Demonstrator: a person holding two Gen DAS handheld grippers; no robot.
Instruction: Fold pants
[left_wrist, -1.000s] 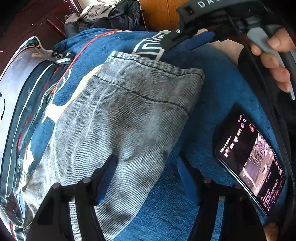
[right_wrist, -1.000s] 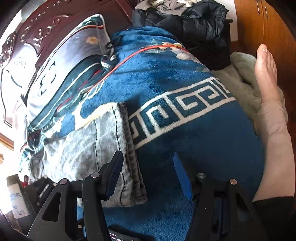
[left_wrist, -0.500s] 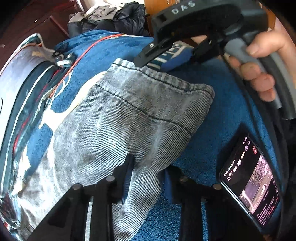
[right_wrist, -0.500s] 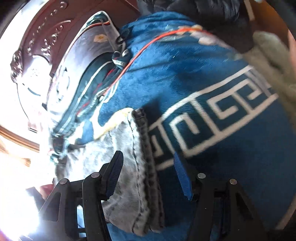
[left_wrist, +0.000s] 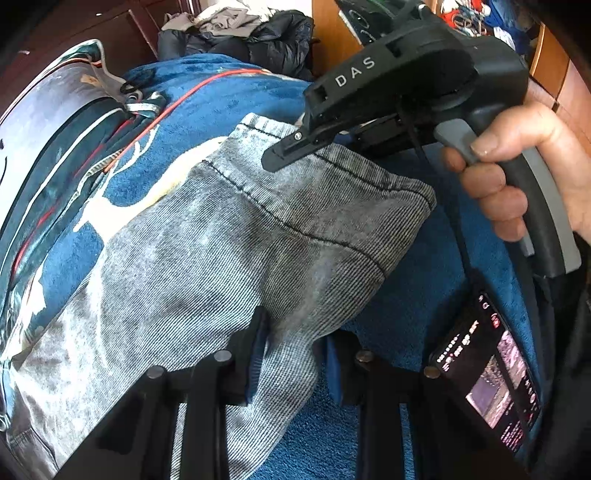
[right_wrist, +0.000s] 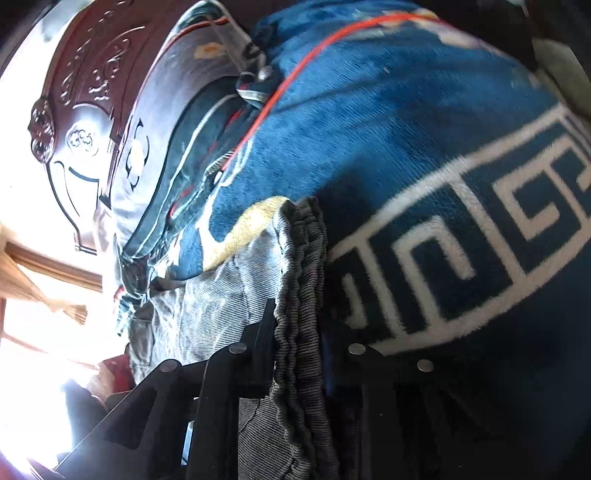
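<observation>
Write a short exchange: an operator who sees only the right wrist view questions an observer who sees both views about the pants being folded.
Operator: My right gripper is clamped on the ribbed edge of the pants. What is the left gripper doing?
Observer: The left gripper is shut on a side edge of the pants.
Operator: Is anything lying near it?
Observer: A phone with its screen lit lies on the blue blanket beside the left gripper, apart from the pants.
</observation>
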